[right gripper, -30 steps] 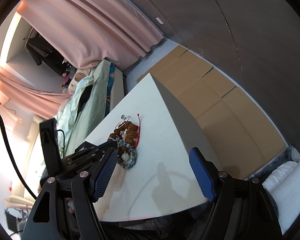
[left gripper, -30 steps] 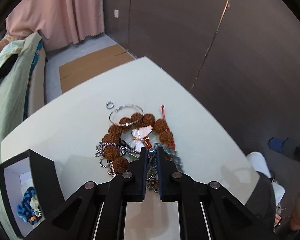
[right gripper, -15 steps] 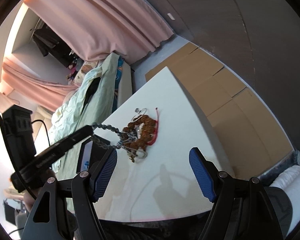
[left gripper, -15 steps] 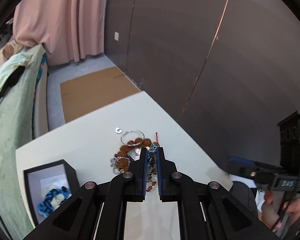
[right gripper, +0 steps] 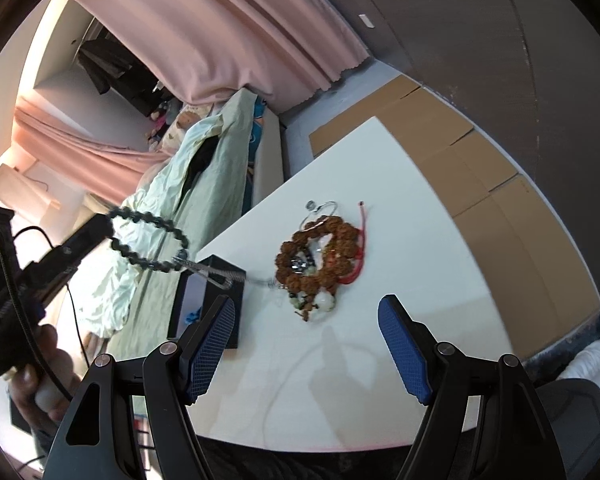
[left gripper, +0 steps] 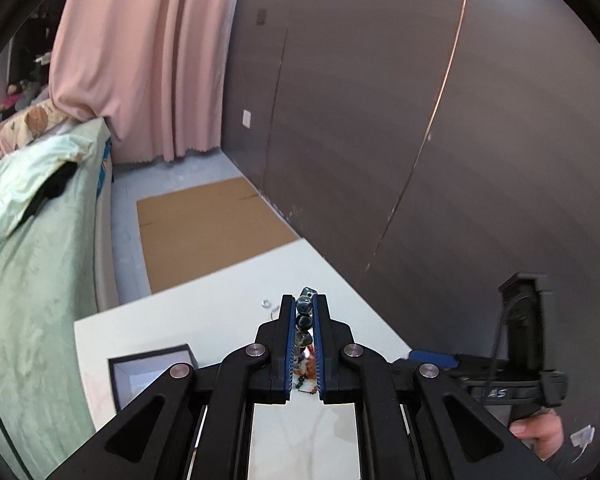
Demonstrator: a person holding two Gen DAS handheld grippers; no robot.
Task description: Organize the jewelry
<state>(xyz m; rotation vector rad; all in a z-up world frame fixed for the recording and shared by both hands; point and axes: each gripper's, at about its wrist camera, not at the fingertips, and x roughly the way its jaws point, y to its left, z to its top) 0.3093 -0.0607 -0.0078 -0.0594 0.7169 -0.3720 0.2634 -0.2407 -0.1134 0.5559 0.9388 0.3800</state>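
Observation:
My left gripper [left gripper: 304,304] is shut on a dark beaded bracelet [left gripper: 303,322], whose beads sit between the blue pads. In the right wrist view that bracelet [right gripper: 148,240] hangs as a loop from the left gripper [right gripper: 102,226], high above the table, with a silver chain [right gripper: 228,276] trailing from it down to the jewelry pile [right gripper: 320,258]. The pile holds a brown bead bracelet, a red cord, a silver bangle and pale stones. A black jewelry box [right gripper: 208,300] stands open left of the pile. My right gripper [right gripper: 306,340] is open over the white table [right gripper: 400,280], short of the pile.
A small silver ring [left gripper: 266,303] lies on the table beyond my left fingertips. The black box [left gripper: 148,372] shows at lower left there. A bed with green bedding [right gripper: 172,200] runs along the table's left side. Cardboard [right gripper: 480,168] covers the floor past the far edge.
My left gripper has risen from the pile with the dark beaded bracelet, drawing the silver chain up after it. The right gripper has shifted a little, still open.

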